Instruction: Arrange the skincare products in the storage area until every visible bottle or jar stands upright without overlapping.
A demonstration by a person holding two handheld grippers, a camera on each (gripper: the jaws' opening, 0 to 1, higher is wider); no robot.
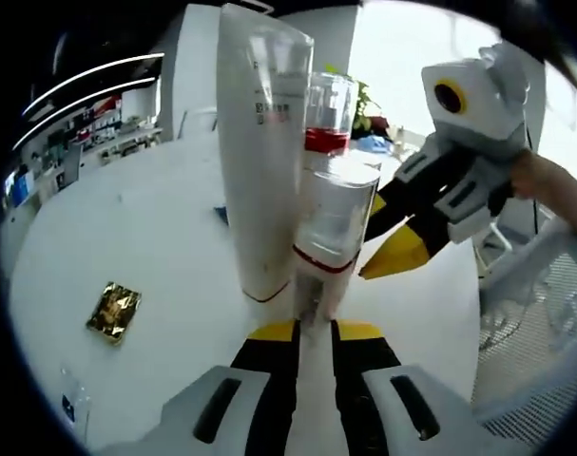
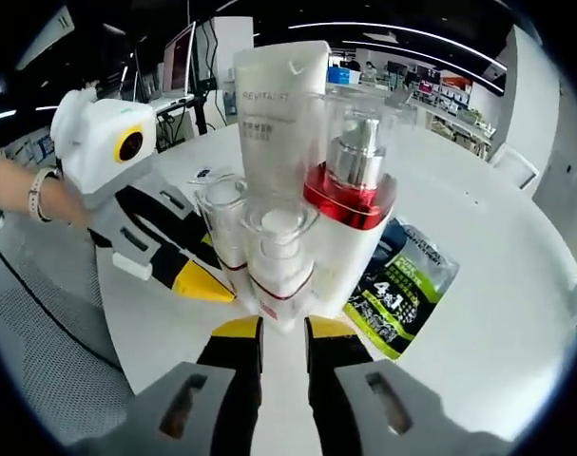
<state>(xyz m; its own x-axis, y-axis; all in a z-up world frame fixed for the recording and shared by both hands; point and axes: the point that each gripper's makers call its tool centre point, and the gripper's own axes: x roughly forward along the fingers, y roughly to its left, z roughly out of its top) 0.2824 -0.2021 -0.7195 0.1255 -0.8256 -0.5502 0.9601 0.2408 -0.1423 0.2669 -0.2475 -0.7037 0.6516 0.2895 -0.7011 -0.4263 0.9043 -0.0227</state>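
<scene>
The white table (image 2: 478, 247) carries a tight cluster of skincare products, all upright. Largest is the tall white tube (image 2: 278, 104), standing on its cap at the back of the group; in front of it in the right gripper view stands the pump bottle (image 2: 356, 204) with a red collar under a clear cap, then two small clear-capped bottles (image 2: 280, 261), touching or nearly so. A dark sachet (image 2: 400, 290) lies flat just beside the pump bottle, and a small gold sachet (image 1: 114, 311) lies well apart.

The left gripper (image 1: 313, 332) has its jaws narrow, tips at the base of the nearest small bottle (whether they pinch it, I cannot tell). The right gripper (image 2: 280, 334) likewise sits narrow-jawed at the foot of its nearest small bottle.

The step looks like final spacing. Done well, it means nudging low at the base, slowly, so that no bottle topples into the tube, and pulling back straight.
</scene>
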